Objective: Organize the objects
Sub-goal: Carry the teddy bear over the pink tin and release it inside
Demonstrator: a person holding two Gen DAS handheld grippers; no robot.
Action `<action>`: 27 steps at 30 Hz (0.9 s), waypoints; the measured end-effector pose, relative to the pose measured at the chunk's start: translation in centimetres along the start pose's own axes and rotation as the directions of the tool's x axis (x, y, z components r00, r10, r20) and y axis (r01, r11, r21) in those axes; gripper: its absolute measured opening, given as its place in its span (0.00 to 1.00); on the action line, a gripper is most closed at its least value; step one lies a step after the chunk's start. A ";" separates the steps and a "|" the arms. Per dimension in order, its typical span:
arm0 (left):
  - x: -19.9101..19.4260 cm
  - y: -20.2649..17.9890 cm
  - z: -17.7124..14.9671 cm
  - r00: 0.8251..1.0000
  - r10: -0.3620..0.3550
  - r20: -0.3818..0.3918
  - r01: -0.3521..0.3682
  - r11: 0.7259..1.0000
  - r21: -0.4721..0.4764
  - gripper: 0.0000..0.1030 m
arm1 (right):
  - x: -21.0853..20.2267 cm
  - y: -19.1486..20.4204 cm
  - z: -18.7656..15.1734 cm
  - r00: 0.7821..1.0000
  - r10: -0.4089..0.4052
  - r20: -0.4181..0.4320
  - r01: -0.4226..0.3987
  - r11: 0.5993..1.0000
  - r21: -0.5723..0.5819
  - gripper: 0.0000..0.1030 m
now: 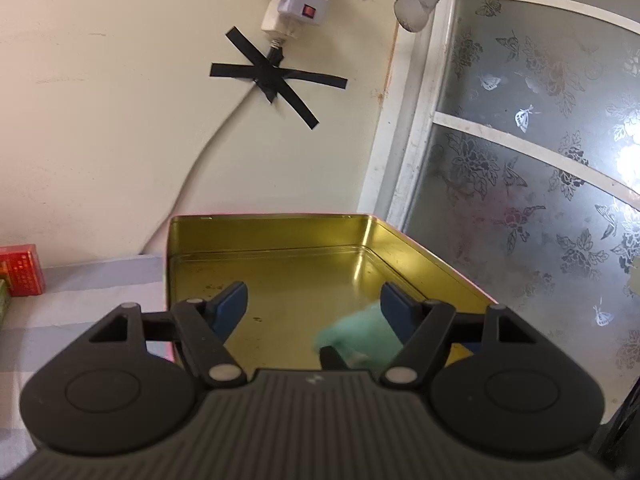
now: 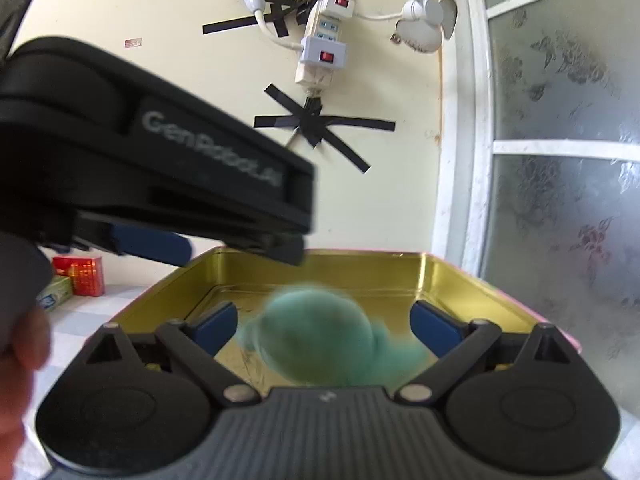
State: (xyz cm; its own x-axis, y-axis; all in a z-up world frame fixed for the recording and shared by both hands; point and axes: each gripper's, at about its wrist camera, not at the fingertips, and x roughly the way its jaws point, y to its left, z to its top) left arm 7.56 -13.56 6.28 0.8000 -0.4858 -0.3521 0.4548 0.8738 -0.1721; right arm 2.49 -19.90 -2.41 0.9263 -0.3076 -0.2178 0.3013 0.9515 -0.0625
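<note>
Left wrist view
- Left gripper (image 1: 313, 300): fingers spread apart, nothing pressed between the blue pads; hovering over the tin.
- Tin (image 1: 280, 228): open, gold inside, standing on the striped cloth (image 1: 80, 292) by the wall; floor mostly bare.
- Green fluffy toy (image 1: 356, 336): blurred, low inside the tin, just beside the right-hand finger; touching it or not, cannot tell.
- Red box (image 1: 22, 270): outside the tin, at the left edge on the cloth.

Right wrist view
- Right gripper (image 2: 324, 322): jaws wide, pads clear of the toy on both sides; no grip.
- Green fluffy toy (image 2: 320, 340): blurred, between the spread fingers, over the tin's floor (image 2: 360, 276); seemingly dropping in.
- Left gripper (image 2: 152, 240): crossing from the left above the tin's rim.
- Red box (image 2: 82, 276), green packet (image 2: 56, 294): on the cloth, well apart from the tin.

Progress
- Done: toy released into the tin, by the look of it.
- Left: likely the red box and green packet.
</note>
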 end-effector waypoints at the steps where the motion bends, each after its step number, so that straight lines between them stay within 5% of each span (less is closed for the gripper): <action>1: -0.4 0.3 0.2 1.000 0.016 0.012 -0.016 1.000 -0.009 0.73 | 0.0 0.0 0.0 1.000 -0.001 0.002 0.001 1.000 -0.001 0.94; 10: -4.8 5.0 -1.6 0.988 0.150 -0.035 -0.153 0.983 -0.103 0.73 | 0.2 -0.5 -0.1 0.998 -0.014 0.062 0.011 0.999 0.044 0.94; 17: -8.6 7.3 -4.2 0.969 0.242 -0.051 -0.246 0.967 -0.069 0.73 | -1.0 0.3 -0.3 0.997 -0.002 0.079 -0.001 0.999 0.034 0.94; 23: -12.2 10.8 -6.9 0.933 0.348 -0.088 -0.352 0.935 -0.036 0.73 | -1.8 1.3 -0.7 0.994 0.015 0.110 -0.015 1.000 0.001 0.94; 27: -14.6 14.6 -8.2 0.884 0.452 -0.117 -0.459 0.888 -0.032 0.73 | -3.2 2.4 -0.3 0.986 0.061 0.154 -0.060 0.998 -0.012 0.94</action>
State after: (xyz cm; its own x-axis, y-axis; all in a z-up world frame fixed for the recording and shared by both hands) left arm -0.71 6.45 1.33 0.8673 -0.0316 -0.4967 0.0244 0.9995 -0.0210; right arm 0.22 -16.61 -2.14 0.9668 -0.2463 -0.0686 0.2424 0.9682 -0.0613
